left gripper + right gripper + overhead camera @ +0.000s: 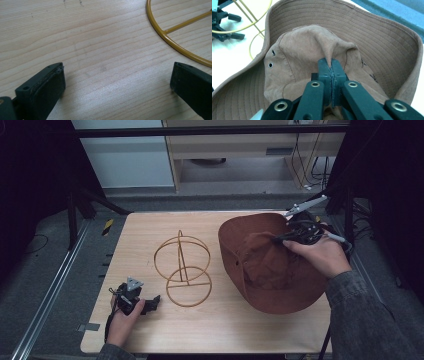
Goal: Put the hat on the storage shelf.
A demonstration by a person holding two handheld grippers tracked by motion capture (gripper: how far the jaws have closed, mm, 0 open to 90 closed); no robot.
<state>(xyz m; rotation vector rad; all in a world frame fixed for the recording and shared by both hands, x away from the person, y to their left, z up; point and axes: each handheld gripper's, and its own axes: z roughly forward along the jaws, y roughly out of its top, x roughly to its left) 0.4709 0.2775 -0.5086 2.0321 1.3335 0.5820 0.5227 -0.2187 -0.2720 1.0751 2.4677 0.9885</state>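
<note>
The right gripper [331, 65] pinches a fold of the hat [312, 47]; its view reveals two eyelets. The left gripper [117, 82] rests spread beside the stand [175, 37].

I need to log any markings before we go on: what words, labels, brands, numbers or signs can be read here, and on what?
None can be read.
Brown bucket hat: a dark mark on the crown beside the right gripper, too blurred to read.
Gold wire hat stand: no text.
Wooden table: grain and small dark specks, no text.
Left gripper: no label shows.
Yellow-and-black striped piece on the floor: stripes, no words.
</note>
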